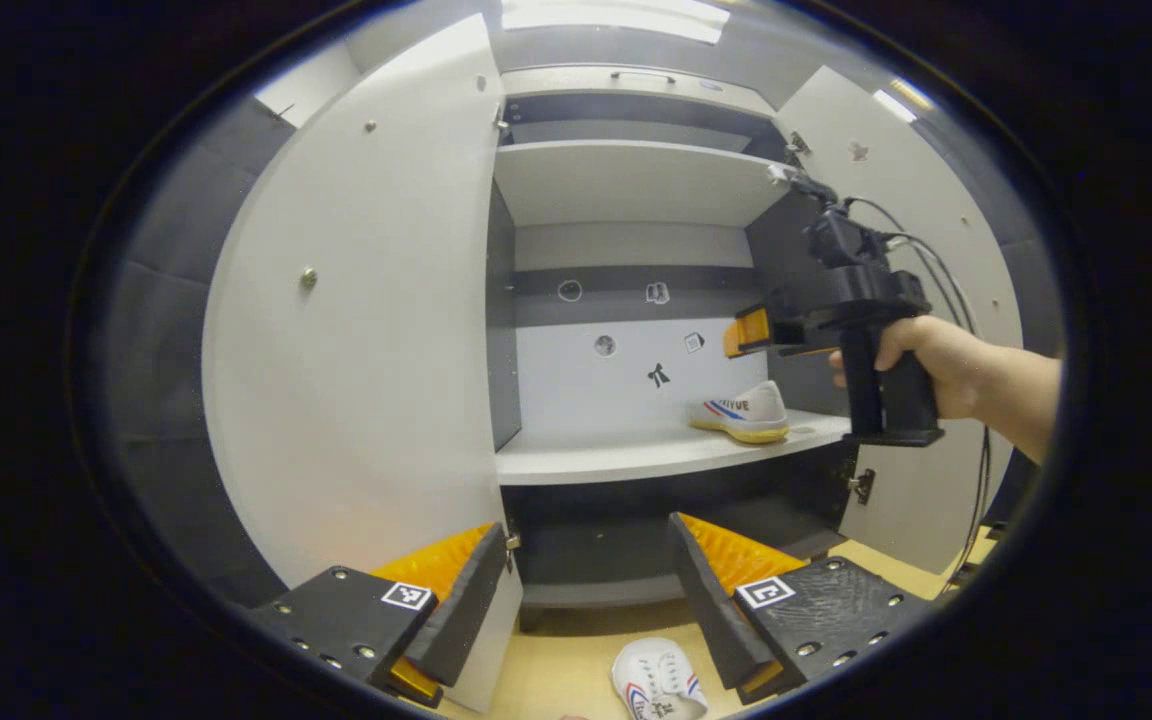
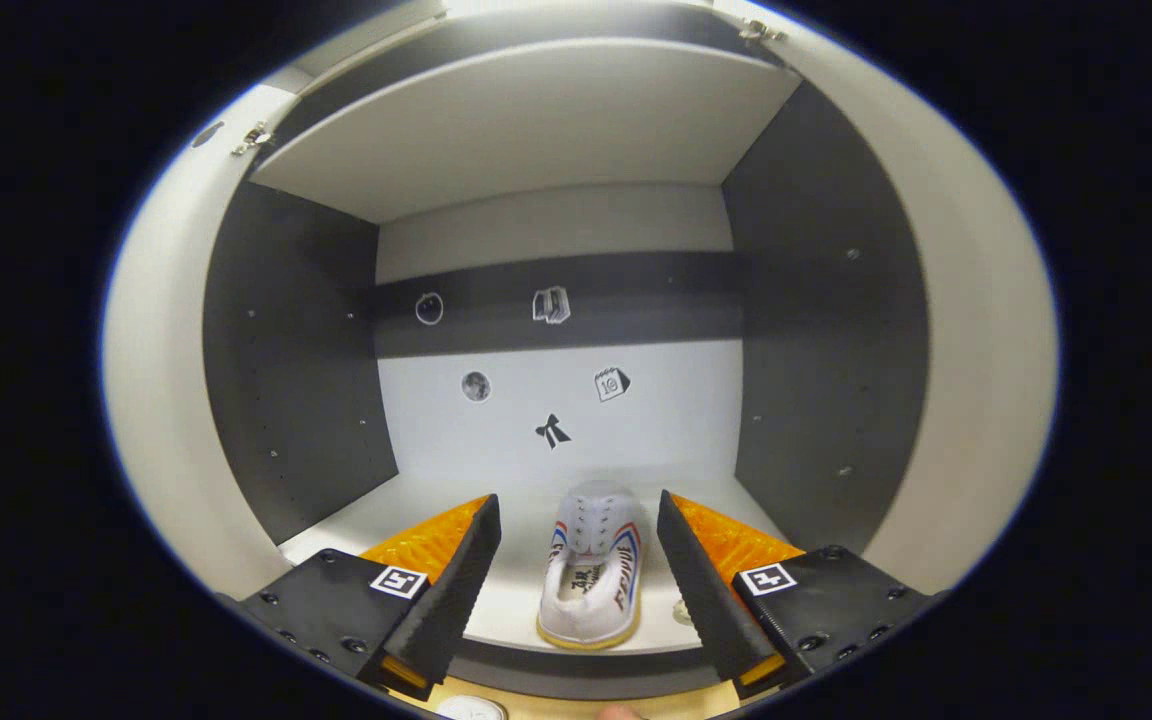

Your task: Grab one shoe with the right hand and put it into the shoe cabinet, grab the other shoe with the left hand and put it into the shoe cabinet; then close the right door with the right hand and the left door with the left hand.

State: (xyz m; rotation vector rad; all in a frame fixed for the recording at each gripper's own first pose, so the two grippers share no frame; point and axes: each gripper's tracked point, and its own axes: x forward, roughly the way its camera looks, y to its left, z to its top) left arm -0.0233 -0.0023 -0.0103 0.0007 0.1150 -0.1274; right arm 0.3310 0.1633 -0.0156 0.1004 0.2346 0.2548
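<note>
Step in hand, judged from the layout: first shoe (image 2: 591, 565) delivered, second shoe (image 1: 658, 682) next for the left hand.

Right gripper (image 2: 576, 580) released, fingers spread wide either side of the first shoe and touching nothing. That shoe flat on the cabinet shelf (image 1: 636, 455), toe toward the back panel, heel just inside the front edge, toward the right side of the shelf.

Left gripper (image 1: 586, 590) also spread apart, holding nothing, aimed at the open cabinet from in front. Second shoe on the wooden floor (image 1: 566, 680) in front of the cabinet, below the shelf, opening upward.

To do the pickup well: tip the left gripper down toward the floor shoe, straddle its sides near the middle, pinch the upper firmly enough not to slip, then lift above the shelf edge before moving in. Set it on the free part of the shelf left of the first shoe, well clear of the front edge so the doors can shut. Best to draw the right gripper back first, to avoid a clash inside the cabinet.

Left gripper view: left door (image 1: 366, 330) and right door (image 1: 926, 300) both swung wide, plus the hand (image 1: 926, 360) holding the right gripper just above the shelf. Right gripper view: close look inside the cabinet, with the first shoe lying straight.
</note>
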